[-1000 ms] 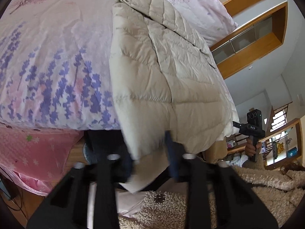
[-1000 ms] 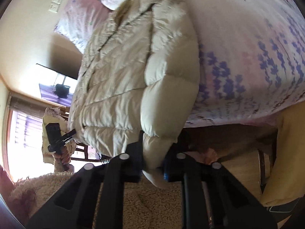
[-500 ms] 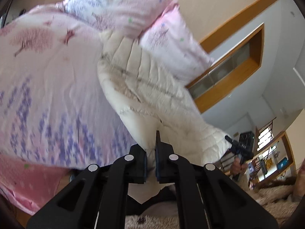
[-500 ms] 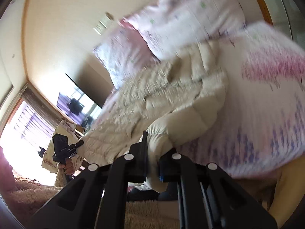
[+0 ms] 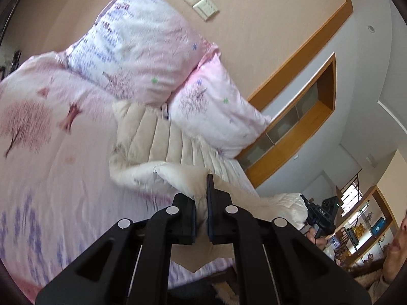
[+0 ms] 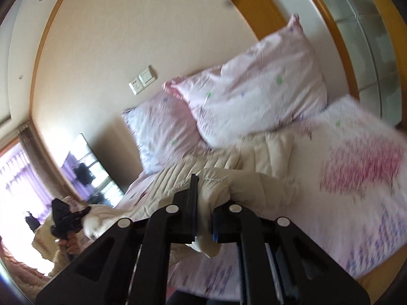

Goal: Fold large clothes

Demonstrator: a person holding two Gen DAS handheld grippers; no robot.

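Now the cream quilted puffer jacket (image 5: 152, 137) lies on the floral bed cover (image 5: 51, 152), collar against the pillows (image 5: 142, 50). Its hem is raised off the cover, pinched by the left gripper (image 5: 201, 203) and right gripper (image 6: 203, 203), both clamped on padded fabric.

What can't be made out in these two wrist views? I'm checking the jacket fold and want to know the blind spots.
- Cream puffer jacket: its near hem is hidden behind the left gripper in the left wrist view.
- Right gripper: the fabric it clamps bunches over its own jaws, so grip depth is unclear.
- Jacket collar end: tucked against the pillows, blurred in the right wrist view.
- Bed cover print: smeared by motion blur.
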